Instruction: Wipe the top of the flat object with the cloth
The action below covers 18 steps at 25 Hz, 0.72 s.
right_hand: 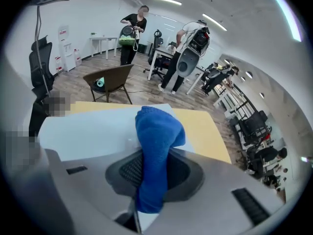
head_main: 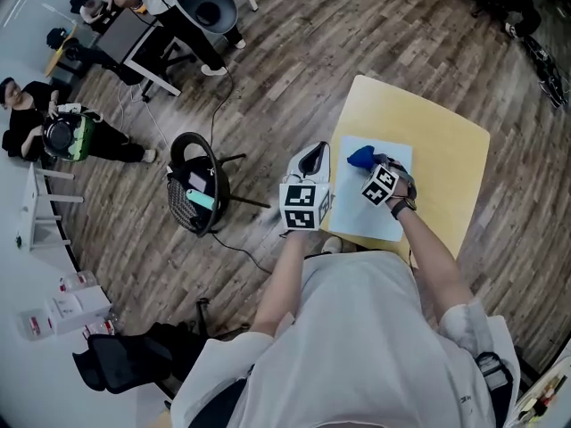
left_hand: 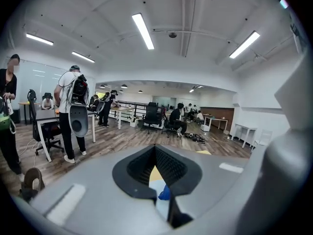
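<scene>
A pale flat sheet [head_main: 379, 208] lies on the small yellow table [head_main: 451, 159]. My right gripper [head_main: 368, 163] is shut on a blue cloth [head_main: 359, 157], which rests on the sheet's far left part. In the right gripper view the cloth [right_hand: 157, 131] hangs out between the jaws over the sheet [right_hand: 88, 131]. My left gripper [head_main: 314, 157] hovers at the table's left edge beside the sheet, jaws together and holding nothing. Through its jaws in the left gripper view I glimpse the cloth [left_hand: 165, 194] and the table [left_hand: 155, 173].
A dark wicker chair [head_main: 198, 185] stands on the wood floor left of the table. Desks, office chairs and several people [head_main: 53, 132] are at the far left. A black office chair [head_main: 116, 364] is behind my left side.
</scene>
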Each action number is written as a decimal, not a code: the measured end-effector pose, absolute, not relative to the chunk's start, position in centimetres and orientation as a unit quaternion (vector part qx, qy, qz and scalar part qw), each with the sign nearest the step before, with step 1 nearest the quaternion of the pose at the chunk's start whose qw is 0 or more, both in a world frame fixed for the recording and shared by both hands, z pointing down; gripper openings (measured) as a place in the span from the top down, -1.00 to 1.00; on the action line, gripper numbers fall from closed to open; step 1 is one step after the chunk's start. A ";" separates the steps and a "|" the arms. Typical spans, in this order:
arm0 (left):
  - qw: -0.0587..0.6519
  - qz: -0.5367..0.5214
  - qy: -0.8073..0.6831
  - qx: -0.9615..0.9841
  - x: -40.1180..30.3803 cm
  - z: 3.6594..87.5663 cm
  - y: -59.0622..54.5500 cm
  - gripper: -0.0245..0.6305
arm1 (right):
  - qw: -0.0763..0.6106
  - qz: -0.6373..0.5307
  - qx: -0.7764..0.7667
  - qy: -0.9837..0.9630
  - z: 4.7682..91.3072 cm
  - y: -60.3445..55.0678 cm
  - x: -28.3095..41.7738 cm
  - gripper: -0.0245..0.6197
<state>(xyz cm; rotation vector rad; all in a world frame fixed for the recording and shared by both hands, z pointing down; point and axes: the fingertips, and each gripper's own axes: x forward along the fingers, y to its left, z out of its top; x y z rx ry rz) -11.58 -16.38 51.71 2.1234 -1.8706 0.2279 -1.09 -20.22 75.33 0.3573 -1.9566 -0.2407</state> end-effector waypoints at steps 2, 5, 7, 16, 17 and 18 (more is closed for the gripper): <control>0.148 0.081 -0.640 0.749 -10.4 51.8 -16.9 0.90 | 0.543 -0.090 0.170 -0.817 75.5 -20.8 1.2 0.70; 0.148 0.085 -0.625 0.762 -8.8 51.9 -17.4 0.90 | 0.551 -0.076 0.197 -0.807 75.5 -21.6 4.7 0.70; 0.147 0.087 -0.617 0.768 -7.9 51.8 -17.5 0.90 | 0.558 -0.067 0.217 -0.799 75.4 -22.0 7.2 0.70; 0.138 0.087 -0.609 0.776 -7.2 50.8 -18.1 0.90 | 0.566 -0.025 0.249 -0.785 75.3 -22.9 11.6 0.70; 0.137 0.086 -0.611 0.774 -7.5 50.8 -18.0 0.90 | 0.564 -0.021 0.250 -0.787 75.0 -23.1 11.3 0.70; 0.137 0.086 -0.615 0.772 -7.8 50.7 -17.8 0.90 | 0.558 -0.017 0.249 -0.791 74.7 -23.2 10.6 0.70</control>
